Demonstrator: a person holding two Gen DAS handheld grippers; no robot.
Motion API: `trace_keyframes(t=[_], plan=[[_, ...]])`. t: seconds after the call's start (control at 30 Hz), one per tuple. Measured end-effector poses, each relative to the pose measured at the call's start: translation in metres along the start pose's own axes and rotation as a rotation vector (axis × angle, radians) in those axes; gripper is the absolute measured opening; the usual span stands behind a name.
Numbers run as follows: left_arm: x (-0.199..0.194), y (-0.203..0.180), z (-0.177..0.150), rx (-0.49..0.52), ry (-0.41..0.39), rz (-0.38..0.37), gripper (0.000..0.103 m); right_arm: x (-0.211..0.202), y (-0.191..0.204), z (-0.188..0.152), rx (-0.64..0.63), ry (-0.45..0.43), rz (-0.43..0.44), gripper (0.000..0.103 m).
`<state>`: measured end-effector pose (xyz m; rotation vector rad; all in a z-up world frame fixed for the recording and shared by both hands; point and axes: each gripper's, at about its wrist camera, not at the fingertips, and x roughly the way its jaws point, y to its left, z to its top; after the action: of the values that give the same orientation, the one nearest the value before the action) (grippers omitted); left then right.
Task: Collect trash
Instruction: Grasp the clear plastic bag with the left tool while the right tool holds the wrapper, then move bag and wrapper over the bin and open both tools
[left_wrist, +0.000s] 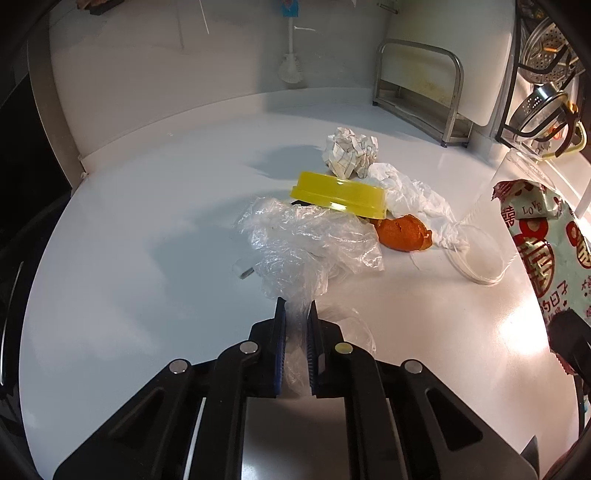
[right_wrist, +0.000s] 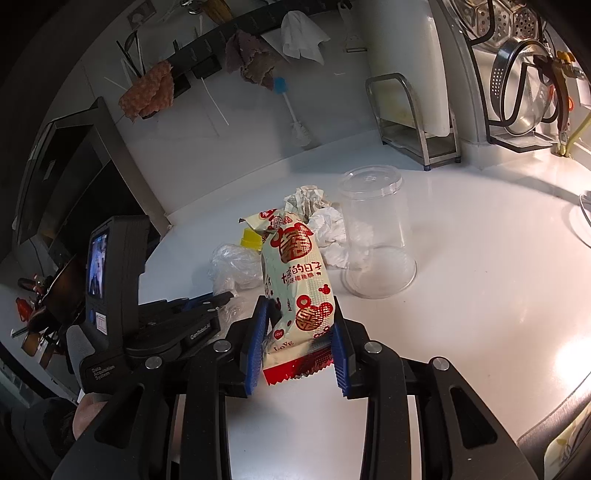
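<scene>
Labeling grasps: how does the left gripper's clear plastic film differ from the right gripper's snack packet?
The clear plastic film is see-through and crumpled; the snack packet is opaque, printed red on pale green. The film trails on the counter from the left gripper; the packet stands up in the right gripper. Each is pinched.

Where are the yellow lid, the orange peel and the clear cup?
yellow lid (left_wrist: 340, 194), left wrist view, its side wall.
orange peel (left_wrist: 402, 233), left wrist view, its middle.
clear cup (right_wrist: 373, 236), right wrist view, its side.

Each black gripper (left_wrist: 295, 314) (right_wrist: 297, 325) has ribbed blue pads and silver bolts.
</scene>
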<state>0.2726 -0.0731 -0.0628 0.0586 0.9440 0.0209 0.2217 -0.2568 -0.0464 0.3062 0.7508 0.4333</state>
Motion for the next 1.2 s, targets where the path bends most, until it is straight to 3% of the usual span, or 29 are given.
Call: trace_keyframes(t=[0.3, 0.57, 1.03, 1.2], plan=[[-0.062, 0.025, -0.006, -0.011, -0.152, 0.016, 0.009, 0.001, 0.002, -0.002, -0.008, 0.002, -0.011, 0.031], [-0.114, 0.022, -0.038, 0.075, -0.228, 0.016, 0.009, -0.010, 0.018, -0.015, -0.023, -0.005, -0.039, 0.031], [-0.160, 0.015, -0.147, 0.173, -0.237, -0.100, 0.009, -0.117, 0.055, -0.152, 0.070, -0.081, -0.262, 0.031], [-0.166, 0.014, -0.178, 0.181, -0.216, -0.132, 0.009, -0.135, 0.068, -0.199, 0.150, -0.086, -0.288, 0.031]])
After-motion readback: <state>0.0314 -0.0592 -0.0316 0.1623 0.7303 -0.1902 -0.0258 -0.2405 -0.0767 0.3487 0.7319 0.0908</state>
